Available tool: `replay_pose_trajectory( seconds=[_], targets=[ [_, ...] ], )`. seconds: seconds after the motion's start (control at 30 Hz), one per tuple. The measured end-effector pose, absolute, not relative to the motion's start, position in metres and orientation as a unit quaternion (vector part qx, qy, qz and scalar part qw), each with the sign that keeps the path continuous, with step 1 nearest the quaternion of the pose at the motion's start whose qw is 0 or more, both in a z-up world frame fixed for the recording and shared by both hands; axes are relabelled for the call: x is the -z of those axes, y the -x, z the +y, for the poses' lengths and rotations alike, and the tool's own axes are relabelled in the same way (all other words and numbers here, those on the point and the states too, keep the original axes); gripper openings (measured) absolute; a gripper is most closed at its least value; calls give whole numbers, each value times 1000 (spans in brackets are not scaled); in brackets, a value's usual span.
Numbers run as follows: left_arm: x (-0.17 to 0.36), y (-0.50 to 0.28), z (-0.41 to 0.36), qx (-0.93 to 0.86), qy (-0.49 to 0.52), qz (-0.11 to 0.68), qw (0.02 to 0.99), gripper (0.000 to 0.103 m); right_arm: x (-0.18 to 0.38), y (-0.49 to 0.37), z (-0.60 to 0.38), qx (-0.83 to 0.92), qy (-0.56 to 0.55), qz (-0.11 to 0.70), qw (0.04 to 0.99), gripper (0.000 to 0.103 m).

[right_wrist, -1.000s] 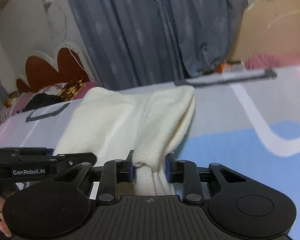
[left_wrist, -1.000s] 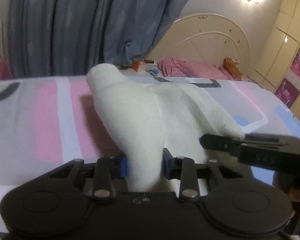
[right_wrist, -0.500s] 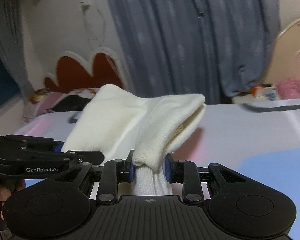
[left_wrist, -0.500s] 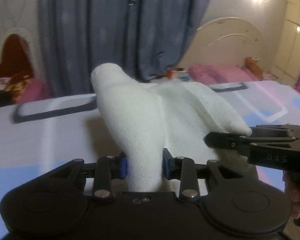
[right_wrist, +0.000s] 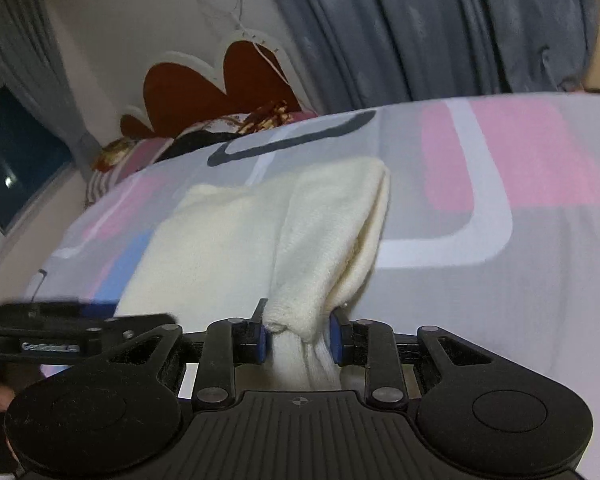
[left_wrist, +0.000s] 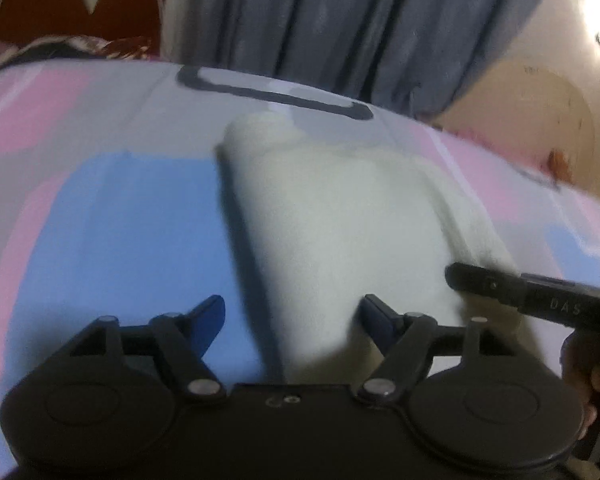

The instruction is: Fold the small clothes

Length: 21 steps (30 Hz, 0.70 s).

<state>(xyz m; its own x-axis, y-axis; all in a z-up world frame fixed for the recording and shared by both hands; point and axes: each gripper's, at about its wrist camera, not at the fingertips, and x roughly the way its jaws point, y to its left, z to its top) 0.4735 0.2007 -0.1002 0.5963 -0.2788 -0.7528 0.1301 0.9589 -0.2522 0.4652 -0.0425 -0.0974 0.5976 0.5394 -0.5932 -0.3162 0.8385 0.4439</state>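
Note:
A small cream knit garment (left_wrist: 340, 216) lies folded on the patterned bedsheet (left_wrist: 100, 208). My left gripper (left_wrist: 292, 320) is open, its blue-padded jaws spread on either side of the garment's near edge. In the right wrist view the same garment (right_wrist: 260, 232) stretches away from me. My right gripper (right_wrist: 300, 336) is shut on its near right corner. The right gripper's black finger (left_wrist: 512, 288) shows at the right of the left wrist view. The left gripper's body (right_wrist: 60, 332) shows at the left of the right wrist view.
The sheet (right_wrist: 500, 208) has pink, blue and grey blocks. Grey curtains (right_wrist: 420, 28) hang behind the bed. A red and white shaped headboard (right_wrist: 204, 88) with bedding heaped before it stands at the far left. A cream headboard (left_wrist: 540, 120) stands at the right.
The garment has come down from being held up onto the sheet. My left gripper has opened and let it go. My right gripper still holds its corner.

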Motion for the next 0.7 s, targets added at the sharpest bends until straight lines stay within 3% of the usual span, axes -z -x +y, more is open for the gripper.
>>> replay_pose_trajectory(
  seconds=[0.07,0.13,0.2,0.27,0.3,0.33,0.4,0.53,0.7],
  targets=[
    [96,-467,200,108,82,424,896,73,97,-465,-43,-247,-142,373,883,32],
    [84,-456,202,95,75,401,908,69,93,-462,-49,-233,-139,362,892,45],
    [68,-442,206,92,77,369,921,45,85,-446,-65,-221,-138,336,905,45],
    [55,-438,209,108,108,339,929,36,72,-437,-69,-224,-121,303,918,39],
    [52,-438,207,119,114,333,928,33,66,-434,-66,-232,-105,294,921,22],
    [52,-441,198,130,109,337,926,33,63,-432,-61,-242,-89,292,921,12],
    [60,-447,178,134,79,358,920,33,65,-433,-49,-259,-60,300,916,9],
    [86,-447,156,130,40,393,909,35,88,-442,-33,-237,21,335,912,8],
    [70,-410,157,121,64,369,919,35,73,-424,-47,-256,0,311,915,8]
  ],
)
